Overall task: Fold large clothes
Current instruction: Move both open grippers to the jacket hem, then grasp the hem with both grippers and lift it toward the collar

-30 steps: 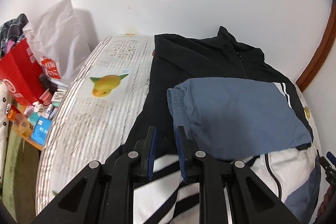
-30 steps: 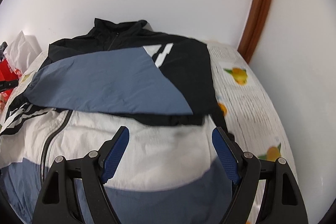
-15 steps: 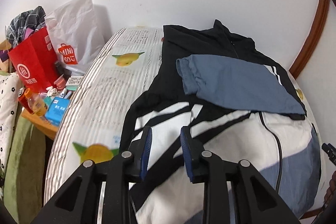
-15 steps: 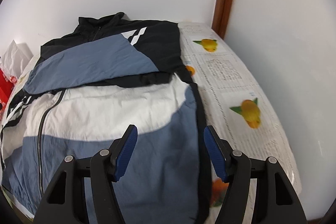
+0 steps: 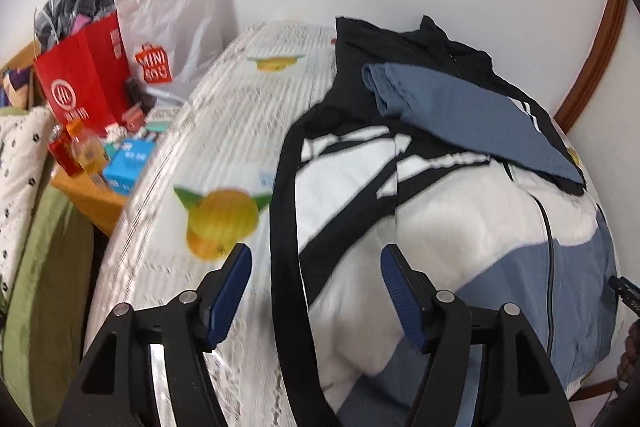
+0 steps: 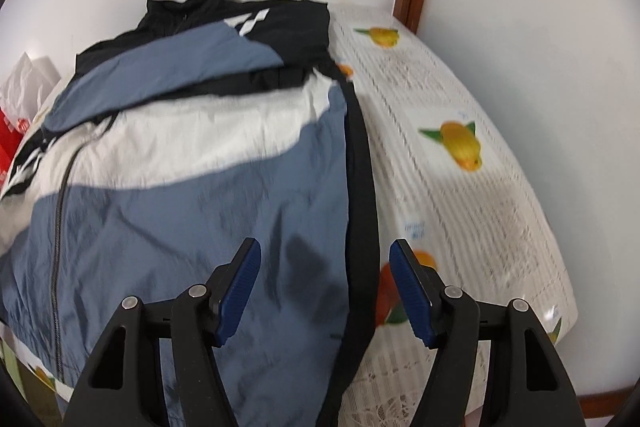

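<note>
A large zip-up jacket [image 5: 460, 227] in black, white and slate blue is lying flat on a bed [image 5: 224, 147], front up, covering most of the mattress. Its collar is pointing toward the far edge of the bed against the wall, and its hem is reaching the near edge, so its long axis is running from near to far. Both sleeves are already lying folded across the chest, the blue sleeve [image 5: 472, 107] on top.

The left gripper [image 5: 316, 287] is hovering over the jacket's left side edge, close to the near edge of the bed. Its blue fingers [image 5: 230, 293] are spreading apart, released and holding nothing, with the black side seam running between them below. The right gripper [image 6: 325, 291] is hovering over the opposite side edge of the jacket [image 6: 192, 187], fingers [image 6: 410, 293] likewise open and widening slightly, empty, straddling the black trim there. Each hand is nearer its own side of the hem, and the cloth is lying just ahead of and beneath both.

Judging from this, the next move is likely a pinch at both near corners to carry the hem toward the collar.

The bedcover is printed with yellow fruit [image 5: 220, 219]. Beyond the bed's left edge, a red paper bag [image 5: 84, 79], a white plastic bag [image 5: 176, 27] and small boxes are crowding a low stand.
</note>
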A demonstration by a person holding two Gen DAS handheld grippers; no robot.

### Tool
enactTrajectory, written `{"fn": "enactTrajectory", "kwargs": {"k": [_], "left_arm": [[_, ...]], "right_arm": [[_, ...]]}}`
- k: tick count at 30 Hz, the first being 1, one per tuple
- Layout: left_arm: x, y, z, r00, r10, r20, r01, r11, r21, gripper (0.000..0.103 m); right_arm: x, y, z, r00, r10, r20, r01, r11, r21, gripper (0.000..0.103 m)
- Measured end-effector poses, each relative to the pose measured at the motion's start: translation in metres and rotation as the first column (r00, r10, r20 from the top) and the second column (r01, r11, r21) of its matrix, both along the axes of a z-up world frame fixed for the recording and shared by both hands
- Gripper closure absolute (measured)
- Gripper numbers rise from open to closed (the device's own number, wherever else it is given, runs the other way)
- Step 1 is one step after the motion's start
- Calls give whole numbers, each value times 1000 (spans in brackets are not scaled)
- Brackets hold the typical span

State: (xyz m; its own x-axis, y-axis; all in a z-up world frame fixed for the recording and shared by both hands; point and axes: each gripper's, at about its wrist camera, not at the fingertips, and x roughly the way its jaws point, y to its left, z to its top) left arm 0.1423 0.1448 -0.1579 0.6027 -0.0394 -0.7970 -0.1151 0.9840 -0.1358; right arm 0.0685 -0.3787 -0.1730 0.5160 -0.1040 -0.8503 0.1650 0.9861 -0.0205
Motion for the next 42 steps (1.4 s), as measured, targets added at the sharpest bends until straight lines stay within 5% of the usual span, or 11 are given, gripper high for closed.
{"fn": "enactTrajectory", "kwargs": {"k": [10, 15, 24, 27, 29, 33, 42], "left_arm": [[-25, -9, -31, 997, -39, -72, 38, 999, -5, 31], [-34, -14, -34, 998, -33, -55, 34, 999, 11, 31], [-46, -36, -39, 998, -34, -61, 40, 994, 102, 32], [-48, -38, -39, 998, -22, -50, 26, 995, 97, 49], [-49, -40, -38, 999, -23, -43, 26, 995, 95, 65], [-57, -43, -32, 998, -47, -35, 49, 996, 75, 92], [-91, -28, 28, 983, -95, 155, 103, 994, -40, 95]], "right_arm": [[-13, -17, -31, 1000, -26, -2, 26, 993, 119, 29], [-15, -5, -35, 1000, 2, 26, -4, 999, 44, 30], [-35, 5, -35, 994, 46, 97, -49, 998, 28, 55], [-38, 8, -35, 993, 34, 117, -38, 999, 34, 68], [-38, 11, -34, 992, 41, 118, -46, 998, 34, 92], [-43, 19, -25, 986, 95, 134, -97, 995, 6, 98], [-77, -11, 53, 938, 60, 341, -95, 992, 87, 99]]}}
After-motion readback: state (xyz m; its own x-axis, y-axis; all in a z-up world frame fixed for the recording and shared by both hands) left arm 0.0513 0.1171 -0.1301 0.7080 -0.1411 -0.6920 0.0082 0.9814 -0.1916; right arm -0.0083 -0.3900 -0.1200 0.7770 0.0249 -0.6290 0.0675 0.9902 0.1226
